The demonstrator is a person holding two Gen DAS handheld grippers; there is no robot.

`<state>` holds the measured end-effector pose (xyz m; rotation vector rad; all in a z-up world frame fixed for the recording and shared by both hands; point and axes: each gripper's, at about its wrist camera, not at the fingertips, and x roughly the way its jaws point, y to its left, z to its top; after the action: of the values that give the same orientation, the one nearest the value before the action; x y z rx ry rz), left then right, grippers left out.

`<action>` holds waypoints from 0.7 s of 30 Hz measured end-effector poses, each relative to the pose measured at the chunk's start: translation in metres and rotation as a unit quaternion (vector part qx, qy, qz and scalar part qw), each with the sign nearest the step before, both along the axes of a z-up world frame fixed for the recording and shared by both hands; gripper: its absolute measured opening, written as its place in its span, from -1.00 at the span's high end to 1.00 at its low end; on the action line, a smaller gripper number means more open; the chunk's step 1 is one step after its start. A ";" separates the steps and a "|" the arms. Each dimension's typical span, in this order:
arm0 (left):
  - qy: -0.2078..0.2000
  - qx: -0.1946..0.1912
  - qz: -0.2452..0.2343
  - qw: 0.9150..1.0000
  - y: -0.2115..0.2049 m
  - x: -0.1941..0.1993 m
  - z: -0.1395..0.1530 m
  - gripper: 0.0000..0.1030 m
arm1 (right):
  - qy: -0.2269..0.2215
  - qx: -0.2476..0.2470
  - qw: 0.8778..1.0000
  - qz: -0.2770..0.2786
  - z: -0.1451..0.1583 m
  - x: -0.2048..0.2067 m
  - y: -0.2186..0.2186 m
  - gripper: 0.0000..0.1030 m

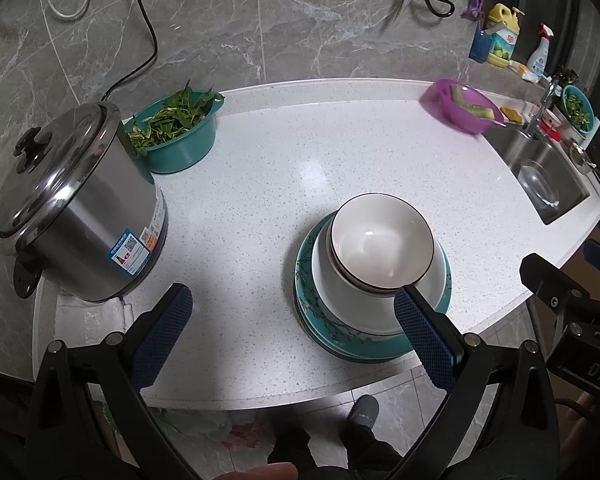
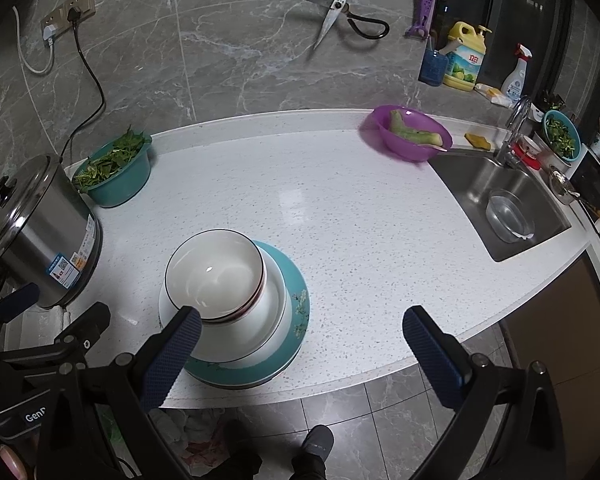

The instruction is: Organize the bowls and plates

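Note:
A stack of dishes stands near the counter's front edge: teal plates (image 1: 306, 300) (image 2: 298, 308) at the bottom, a wide white bowl (image 1: 340, 300) (image 2: 260, 328) on them, and smaller dark-rimmed white bowls (image 1: 380, 240) (image 2: 216, 276) nested on top. My left gripper (image 1: 292, 320) is open and empty, held above the counter just left of the stack, its right finger in front of the stack. My right gripper (image 2: 300, 332) is open and empty, just right of the stack, its left finger overlapping it.
A steel pot (image 1: 76, 208) (image 2: 40, 232) stands at the left, with a teal basin of greens (image 1: 176, 128) (image 2: 114, 172) behind it. A purple bowl (image 1: 464, 106) (image 2: 412, 132) sits by the sink (image 1: 548, 176) (image 2: 504, 204). Bottles stand at the back right.

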<state>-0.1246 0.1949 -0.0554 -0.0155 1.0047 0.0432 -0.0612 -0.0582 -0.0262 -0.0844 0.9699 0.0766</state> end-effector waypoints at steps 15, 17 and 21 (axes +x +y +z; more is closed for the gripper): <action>0.001 0.000 0.004 1.000 0.000 -0.002 0.000 -0.99 | 0.000 0.000 1.000 0.001 0.000 0.000 0.000 -1.00; 0.001 0.000 0.004 1.000 0.000 -0.002 0.000 -0.99 | 0.001 0.000 1.000 0.001 0.000 0.001 -0.001 -1.00; 0.002 0.001 0.004 1.000 0.000 -0.003 0.000 -0.99 | 0.001 0.000 1.000 0.001 0.000 0.000 0.000 -1.00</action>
<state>-0.1276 0.1951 -0.0556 -0.0181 1.0077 0.0512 -0.0609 -0.0584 -0.0258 -0.0844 0.9711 0.0782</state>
